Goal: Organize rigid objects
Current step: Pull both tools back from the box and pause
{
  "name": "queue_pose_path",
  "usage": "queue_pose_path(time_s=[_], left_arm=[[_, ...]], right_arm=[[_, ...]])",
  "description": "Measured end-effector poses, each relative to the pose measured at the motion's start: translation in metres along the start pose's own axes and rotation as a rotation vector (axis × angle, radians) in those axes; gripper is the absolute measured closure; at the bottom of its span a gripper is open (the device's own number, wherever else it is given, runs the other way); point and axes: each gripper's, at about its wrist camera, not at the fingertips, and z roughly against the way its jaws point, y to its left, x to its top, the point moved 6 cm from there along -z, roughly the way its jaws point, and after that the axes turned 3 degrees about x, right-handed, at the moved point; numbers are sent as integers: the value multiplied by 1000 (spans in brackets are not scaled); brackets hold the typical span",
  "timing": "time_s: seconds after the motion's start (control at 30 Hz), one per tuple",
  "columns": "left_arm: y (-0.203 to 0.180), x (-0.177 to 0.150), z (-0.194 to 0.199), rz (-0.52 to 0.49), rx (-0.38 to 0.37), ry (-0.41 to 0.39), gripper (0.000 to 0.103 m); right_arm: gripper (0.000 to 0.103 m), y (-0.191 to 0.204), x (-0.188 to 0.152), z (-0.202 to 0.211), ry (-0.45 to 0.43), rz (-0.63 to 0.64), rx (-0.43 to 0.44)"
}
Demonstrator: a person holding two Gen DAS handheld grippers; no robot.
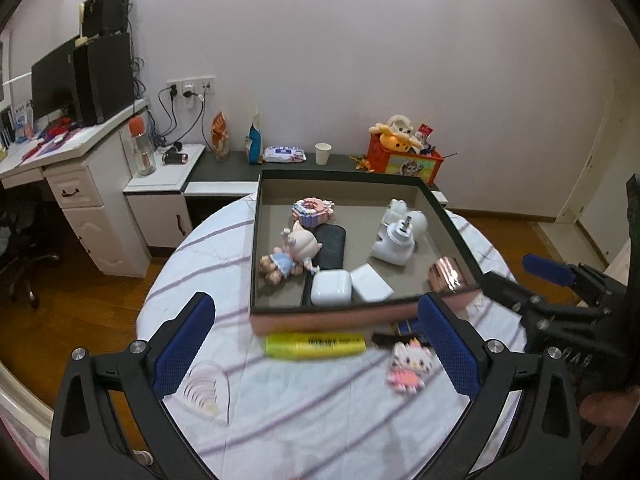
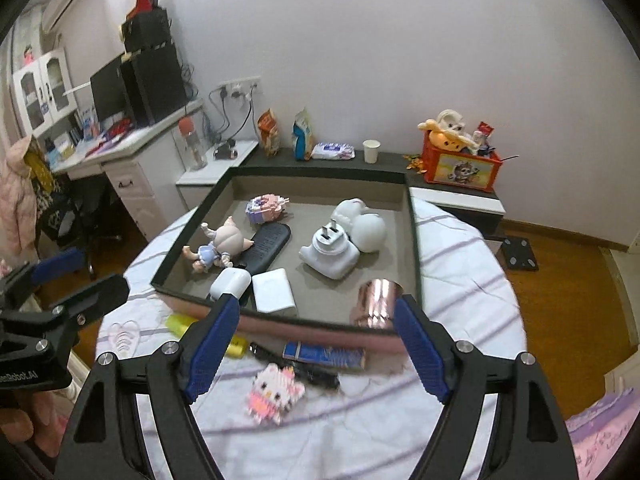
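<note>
Both the left gripper (image 1: 316, 350) and right gripper (image 2: 316, 346) hover spread wide and empty above the cloth-covered surface (image 1: 320, 420), framing the yellow highlighter (image 1: 316, 346) and pink-and-white cat figure (image 2: 274, 398) lying just before the tray (image 2: 192, 224) holding the doll (image 2: 216, 246) and copper cup (image 2: 376, 302).

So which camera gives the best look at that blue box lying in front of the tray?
The right wrist view: the blue box lies in full sight between the open fingers. In the left wrist view only a sliver shows, behind one finger.
</note>
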Motion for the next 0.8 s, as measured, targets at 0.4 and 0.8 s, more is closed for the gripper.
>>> queue_pose_path(time_s=[0.4, 0.8], left_arm=[[3, -50, 75, 11, 25, -45, 1], [8, -98, 104, 23, 52, -23, 1]], right_arm=[[22, -2, -45, 90, -91, -47, -9], [22, -11, -91, 126, -108, -112, -14]])
